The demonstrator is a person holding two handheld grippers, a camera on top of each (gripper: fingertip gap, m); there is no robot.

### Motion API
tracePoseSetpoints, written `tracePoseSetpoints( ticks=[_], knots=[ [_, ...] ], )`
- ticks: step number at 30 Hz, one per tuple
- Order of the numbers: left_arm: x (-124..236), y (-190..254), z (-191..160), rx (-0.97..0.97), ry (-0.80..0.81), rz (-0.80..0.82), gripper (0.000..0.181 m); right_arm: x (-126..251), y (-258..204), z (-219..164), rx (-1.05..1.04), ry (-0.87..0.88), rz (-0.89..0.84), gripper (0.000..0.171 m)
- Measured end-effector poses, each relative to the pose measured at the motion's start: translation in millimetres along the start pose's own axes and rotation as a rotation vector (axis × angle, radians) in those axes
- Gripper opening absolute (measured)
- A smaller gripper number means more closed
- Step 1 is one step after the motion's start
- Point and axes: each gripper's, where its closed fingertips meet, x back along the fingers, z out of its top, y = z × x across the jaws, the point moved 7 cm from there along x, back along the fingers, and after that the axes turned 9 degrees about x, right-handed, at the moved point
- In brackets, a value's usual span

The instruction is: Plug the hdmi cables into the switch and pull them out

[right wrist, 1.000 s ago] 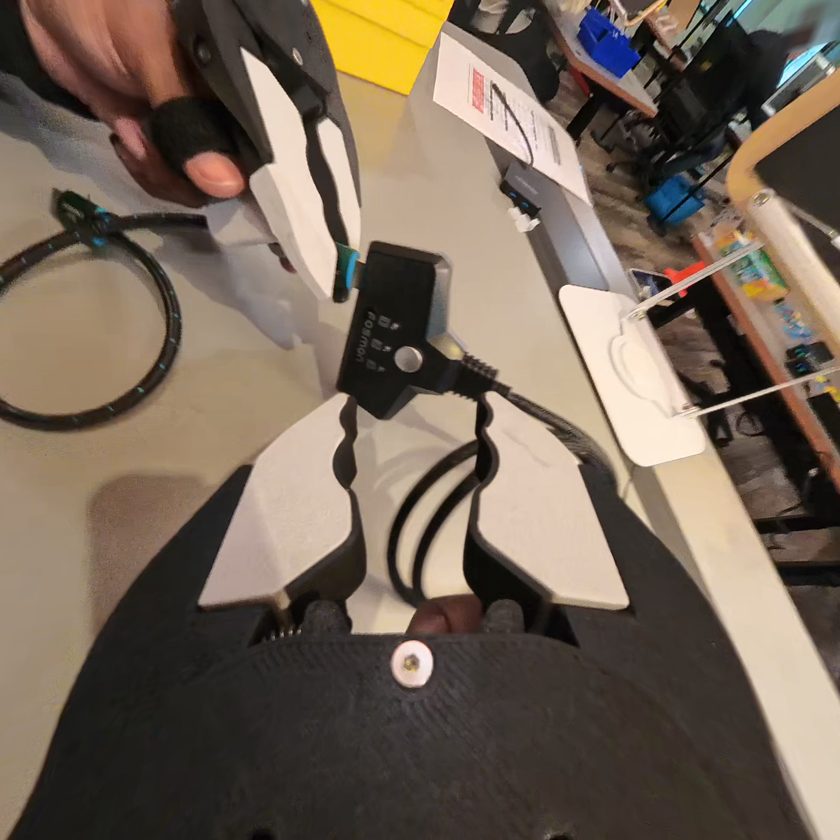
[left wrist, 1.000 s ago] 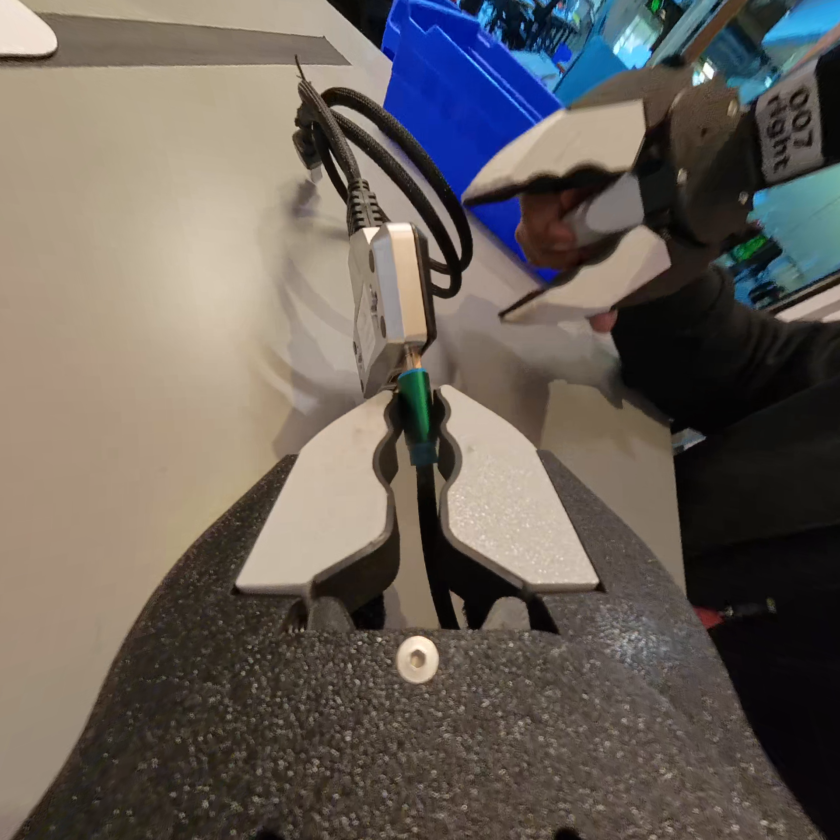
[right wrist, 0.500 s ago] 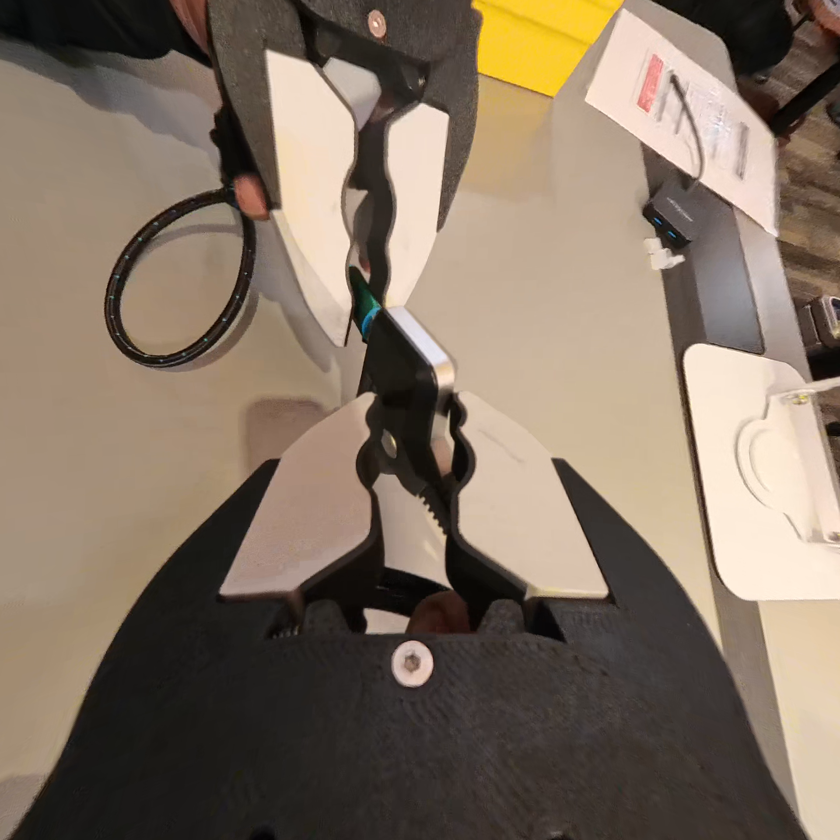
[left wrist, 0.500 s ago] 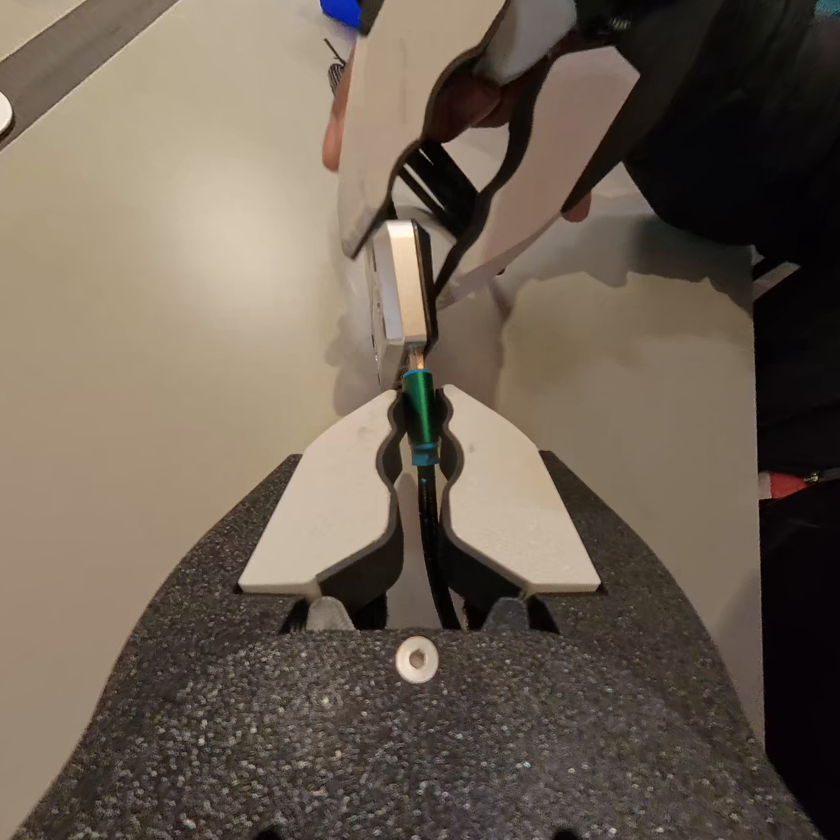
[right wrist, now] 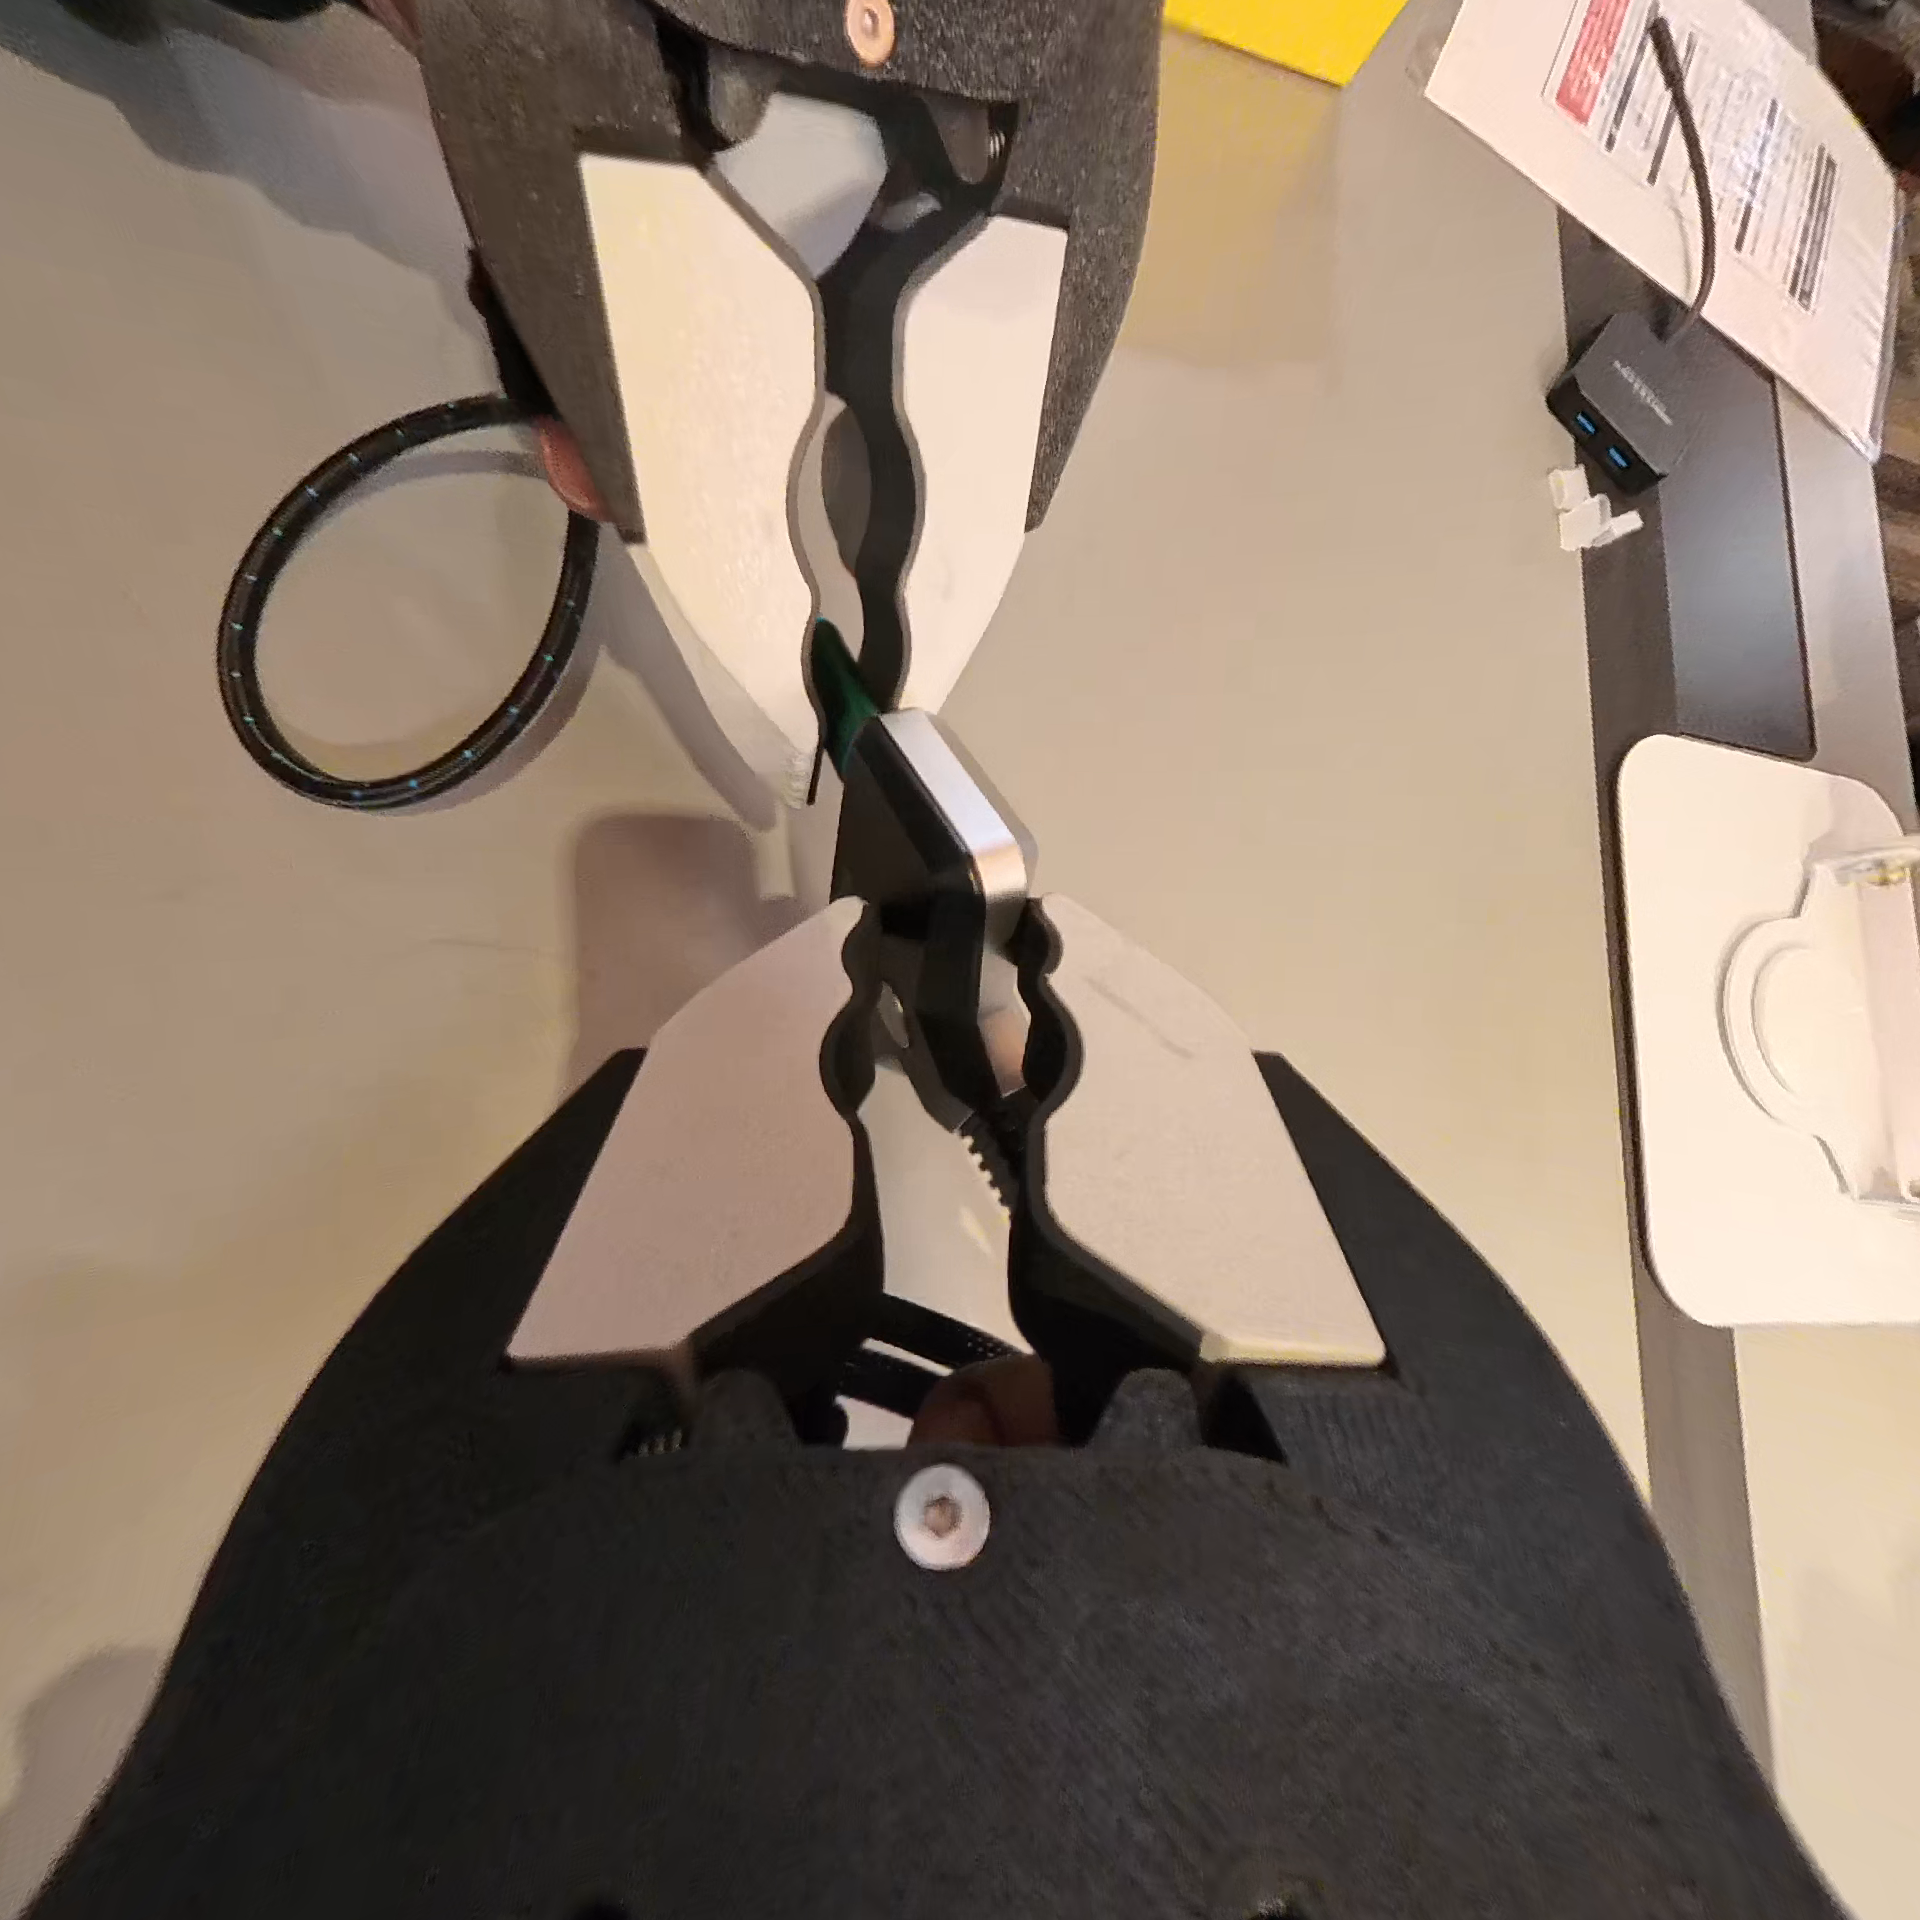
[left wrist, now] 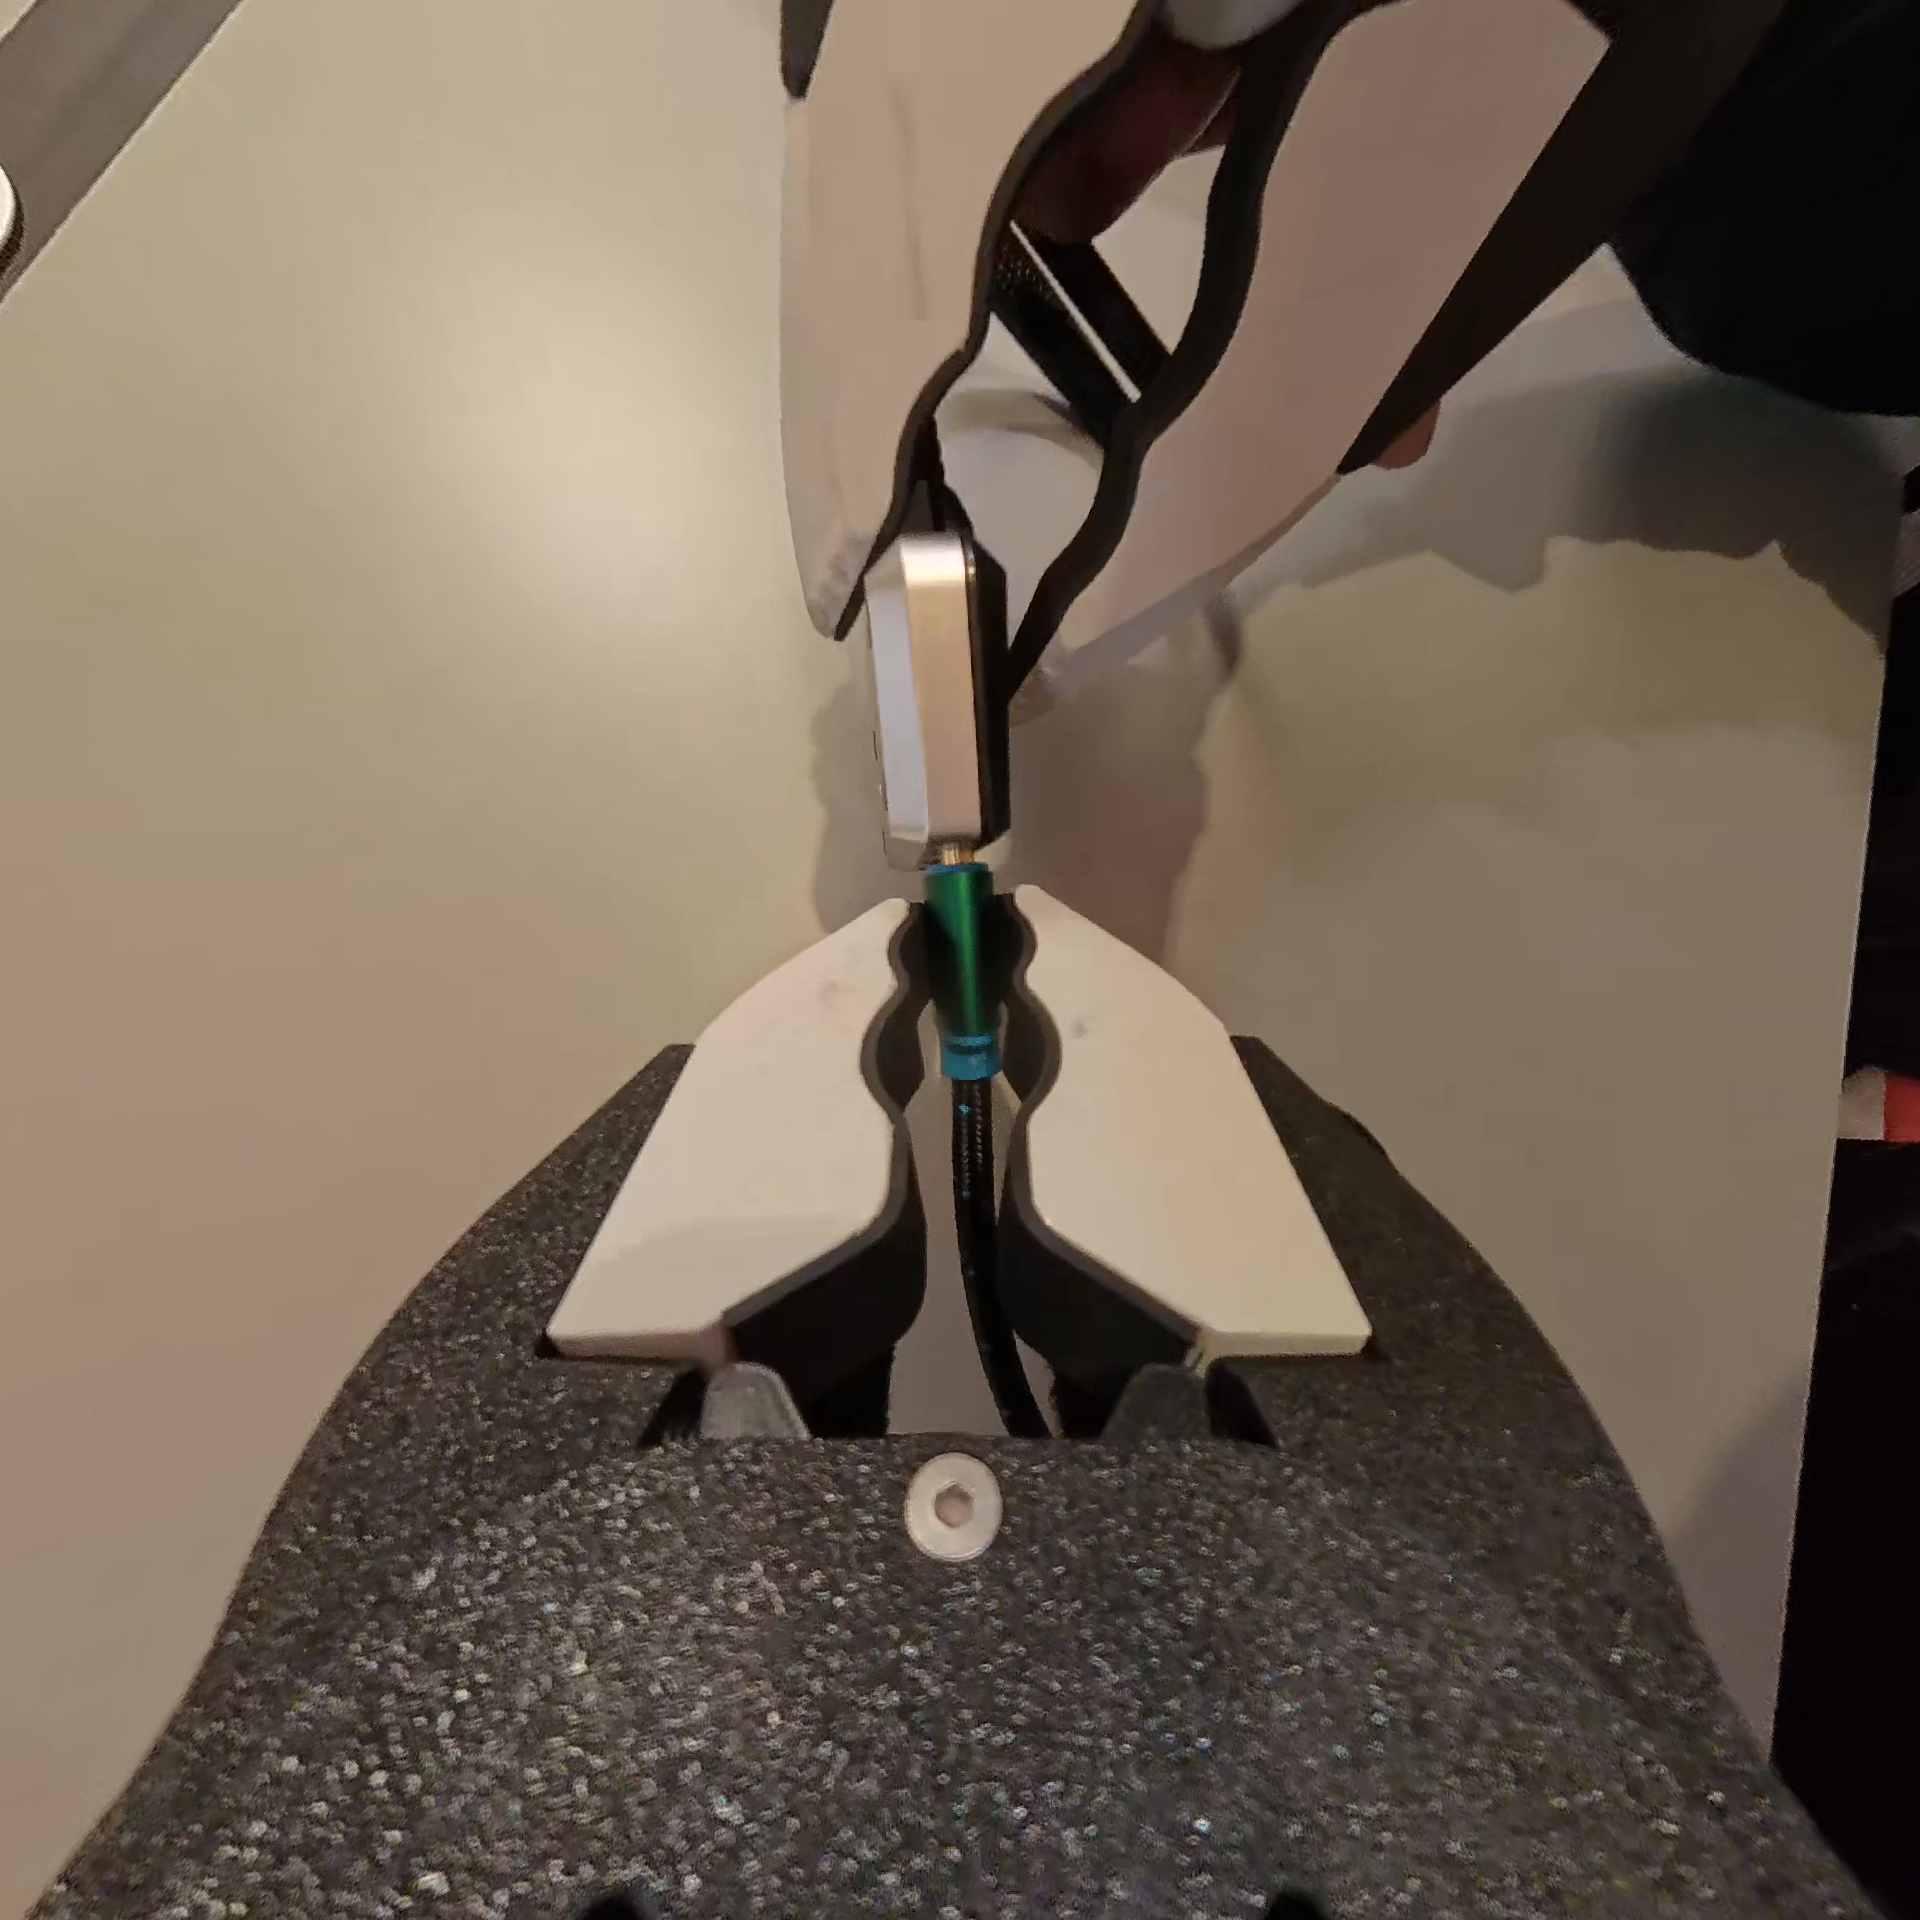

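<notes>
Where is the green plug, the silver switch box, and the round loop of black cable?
green plug (left wrist: 961, 951), left wrist view, middle of its green metal shell.
silver switch box (left wrist: 928, 691), left wrist view, its silver edge.
loop of black cable (right wrist: 312, 774), right wrist view, the loop's lower-left curve.

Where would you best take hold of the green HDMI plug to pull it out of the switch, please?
Grip the green HDMI plug on its metal barrel's two flat sides, coming from behind along the cable, as the left gripper does. The barrel lines up with the switch, so probably a straight pull frees it.
</notes>
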Motion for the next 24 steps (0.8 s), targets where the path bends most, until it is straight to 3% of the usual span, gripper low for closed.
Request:
tracePoseSetpoints(
  ticks=[1,8,9,14,19,24],
  knots=[
    [-2,0,0,-0.004,-0.01,0.008,0.011,-1,-1,0,0.005,-0.023,-0.005,0.025],
    [-24,-14,-5,0.084,0.039,-0.059,0.011,-12,4,-17,-0.11,-0.148,0.036,0.026],
    [-26,-18,-4,0.097,0.072,-0.059,0.019,-13,6,-19,-0.147,-0.136,0.049,0.026],
    [-16,-41,-5,0.06,0.252,0.081,0.065,-16,18,-33,-0.304,-0.072,0.068,0.027],
    [1,-55,-7,0.057,0.457,0.187,0.075,-24,35,-56,-0.493,-0.02,0.051,0.031],
    [23,-62,-6,-0.017,0.624,0.335,0.073,-38,42,-87,-0.542,-0.135,-0.044,0.019]
  ],
)
